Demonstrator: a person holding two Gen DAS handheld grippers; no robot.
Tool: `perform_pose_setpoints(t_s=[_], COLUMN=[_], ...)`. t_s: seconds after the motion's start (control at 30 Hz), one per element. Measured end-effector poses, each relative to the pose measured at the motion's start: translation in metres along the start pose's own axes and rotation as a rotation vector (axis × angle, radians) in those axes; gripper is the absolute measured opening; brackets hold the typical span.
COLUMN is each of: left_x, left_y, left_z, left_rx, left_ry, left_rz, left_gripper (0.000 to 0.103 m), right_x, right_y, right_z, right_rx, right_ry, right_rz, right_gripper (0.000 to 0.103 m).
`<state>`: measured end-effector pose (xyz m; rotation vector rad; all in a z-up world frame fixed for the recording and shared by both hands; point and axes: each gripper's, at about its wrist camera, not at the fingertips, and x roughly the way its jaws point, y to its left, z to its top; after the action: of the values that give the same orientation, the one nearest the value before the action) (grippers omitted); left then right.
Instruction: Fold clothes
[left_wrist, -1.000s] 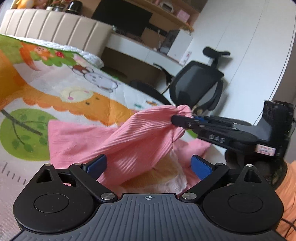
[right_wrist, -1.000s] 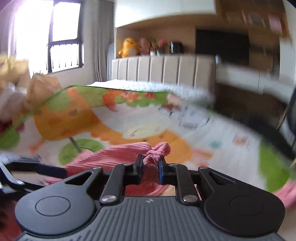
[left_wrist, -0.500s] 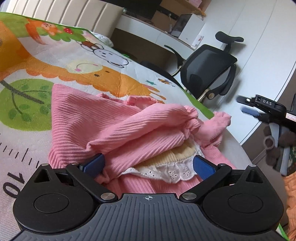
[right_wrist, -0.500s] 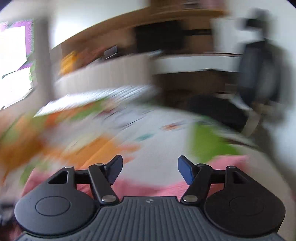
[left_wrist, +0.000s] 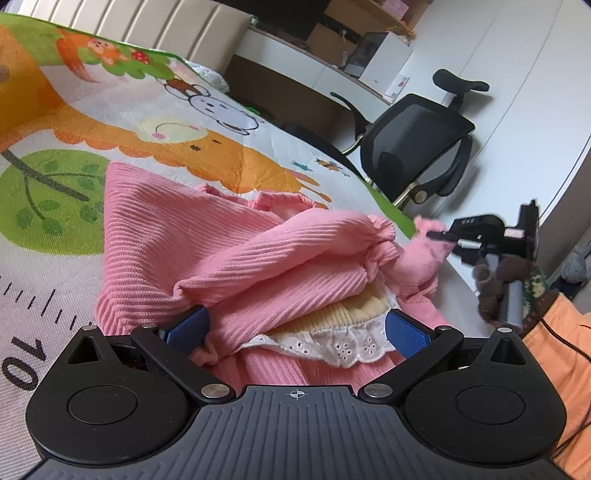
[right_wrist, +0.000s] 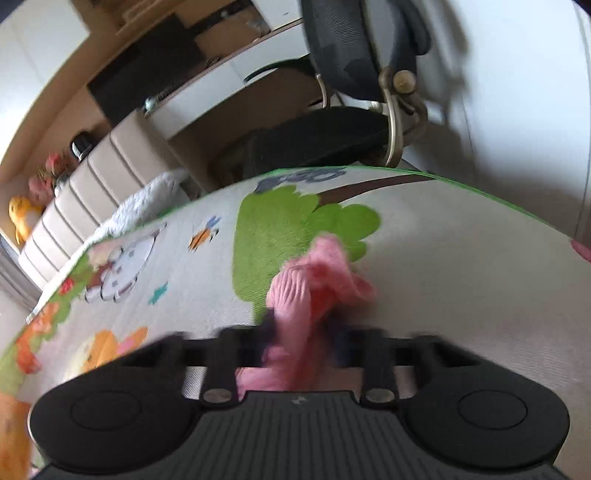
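Right gripper, tilted downward over the play mat, has just closed its 2 fingers on a cuff of the pink sweater. Left gripper is angled down with jaws spread wide, the bunched sweater lying unclamped between them on the mat.

The left wrist view sits low and close over the pink garment on the mat, facing the chair and cabinets. The right wrist view, rolled and blurred, looks along its jaws across the mat at that same chair. Both share garment, mat and chair.
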<state>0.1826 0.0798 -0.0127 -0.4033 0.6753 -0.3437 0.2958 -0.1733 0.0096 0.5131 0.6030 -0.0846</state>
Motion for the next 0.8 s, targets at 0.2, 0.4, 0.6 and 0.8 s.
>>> perform_pose_setpoints(t_s=[0.2,0.4,0.6,0.8], left_x=[-0.002,-0.028,-0.050,-0.048], left_y=[0.000,-0.003,-0.017,-0.014], left_z=[0.005,0.012,0.013,0.034], left_rx=[-0.035,-0.037,0.040,-0.081], left_ry=[0.020,0.047,0.055,-0.065], left_rz=[-0.005,-0.071,-0.141,0.026], left_gripper=[0.103,0.103,0.103,0.103], right_x=[-0.084,-0.107,-0.117,-0.090], right_y=[0.125,0.233,0.220,0.157], right_z=[-0.014,-0.070,-0.074,-0.050], right_rx=[-0.417,-0.730,-0.723,-0.517], right_ry=[-0.141,0.025,0.034,0.017], right_rz=[0.285,0.619,0.661,0.524], right_gripper=[0.006,0.041,0.063,0.066])
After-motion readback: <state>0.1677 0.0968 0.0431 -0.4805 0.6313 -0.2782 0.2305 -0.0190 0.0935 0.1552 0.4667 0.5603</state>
